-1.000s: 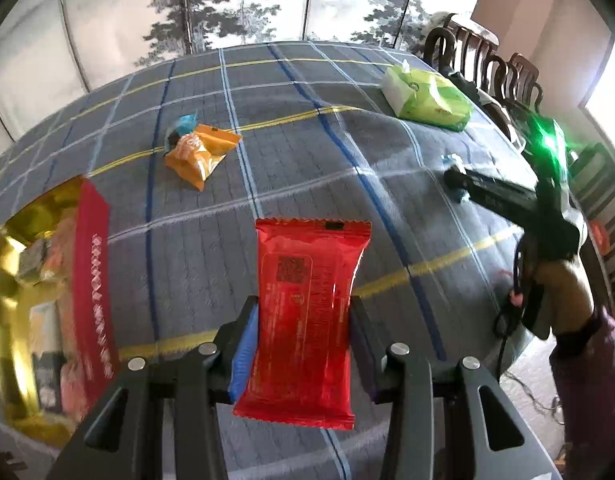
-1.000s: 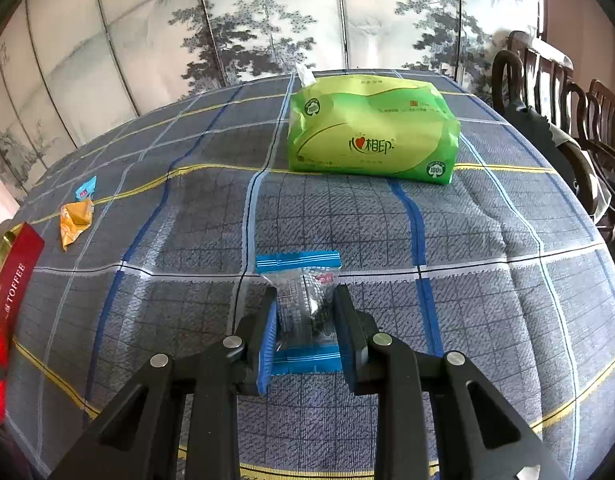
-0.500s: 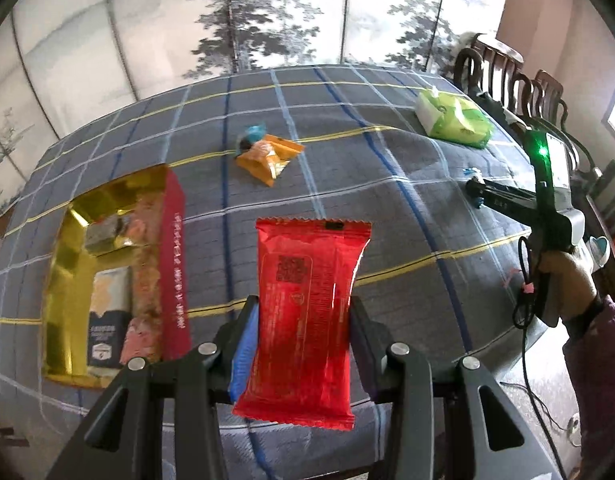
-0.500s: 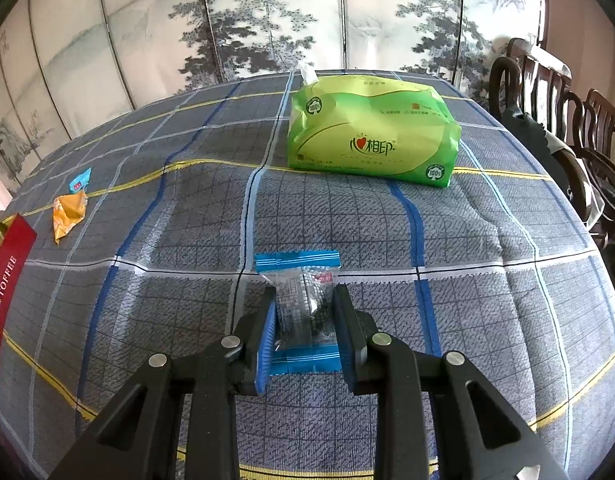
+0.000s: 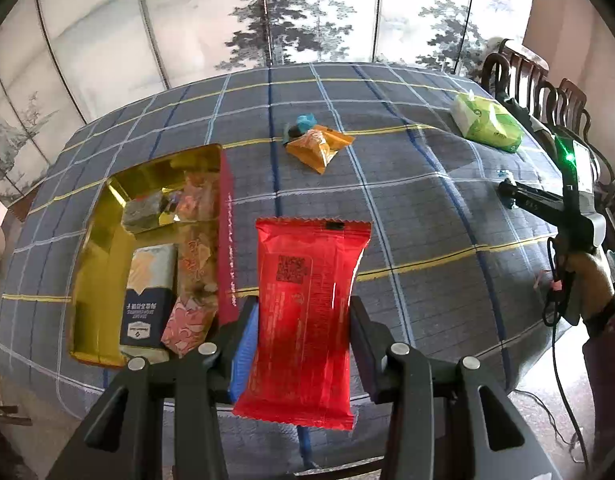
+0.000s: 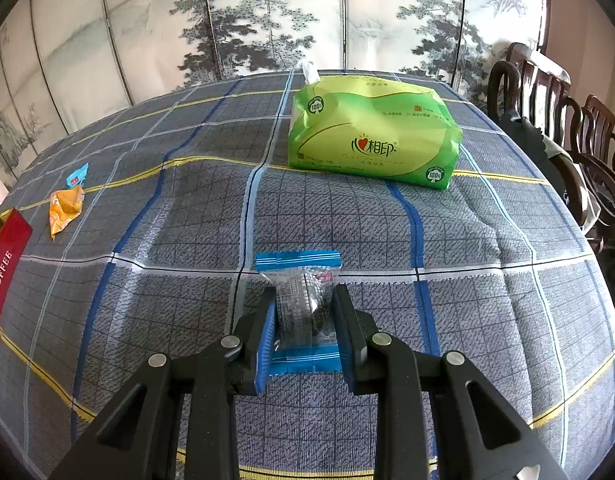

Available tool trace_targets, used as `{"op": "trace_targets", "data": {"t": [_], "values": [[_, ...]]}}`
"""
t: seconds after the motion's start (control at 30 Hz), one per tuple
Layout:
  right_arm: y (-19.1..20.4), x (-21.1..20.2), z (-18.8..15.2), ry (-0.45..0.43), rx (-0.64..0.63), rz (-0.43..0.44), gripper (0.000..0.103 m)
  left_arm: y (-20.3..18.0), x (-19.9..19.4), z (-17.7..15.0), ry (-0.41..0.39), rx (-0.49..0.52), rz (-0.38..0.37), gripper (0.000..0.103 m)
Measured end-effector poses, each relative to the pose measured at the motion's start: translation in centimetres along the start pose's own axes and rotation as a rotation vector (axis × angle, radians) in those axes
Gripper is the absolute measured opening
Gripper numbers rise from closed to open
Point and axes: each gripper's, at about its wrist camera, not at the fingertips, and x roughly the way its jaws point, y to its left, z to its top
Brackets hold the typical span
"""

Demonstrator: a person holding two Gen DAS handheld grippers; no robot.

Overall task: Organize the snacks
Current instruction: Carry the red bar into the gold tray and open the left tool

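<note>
My left gripper (image 5: 303,320) is shut on a red snack packet (image 5: 307,312), held upright above the near edge of the table. To its left lies an open gold box (image 5: 99,248) with a red side, holding several wrapped snacks. My right gripper (image 6: 303,320) is shut on a small clear packet with blue ends (image 6: 301,304) that rests on the checked tablecloth. An orange packet (image 5: 319,146) and a small blue-wrapped sweet (image 5: 303,122) lie near the table's middle. The orange packet (image 6: 65,210) and the blue sweet (image 6: 77,176) also appear far left in the right wrist view.
A green tissue pack (image 6: 371,140) stands just beyond the right gripper. The gold box's red side (image 6: 3,272) shows at the left edge. Dark wooden chairs (image 6: 567,136) line the table's right side. A painted folding screen (image 5: 307,12) stands behind the table.
The left gripper has drawn back and swung left with the red packet, bringing the whole gold box into view. The right gripper and its small packet have kept still.
</note>
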Motion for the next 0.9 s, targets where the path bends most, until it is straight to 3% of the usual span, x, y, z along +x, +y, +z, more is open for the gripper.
{"op": "trace_targets", "data": {"t": [0.9], "values": [[0.1, 0.0, 0.0, 0.001, -0.002, -0.004, 0.025, 3.1, 0.8, -0.7, 0.026, -0.049, 0.044, 0.043]]}}
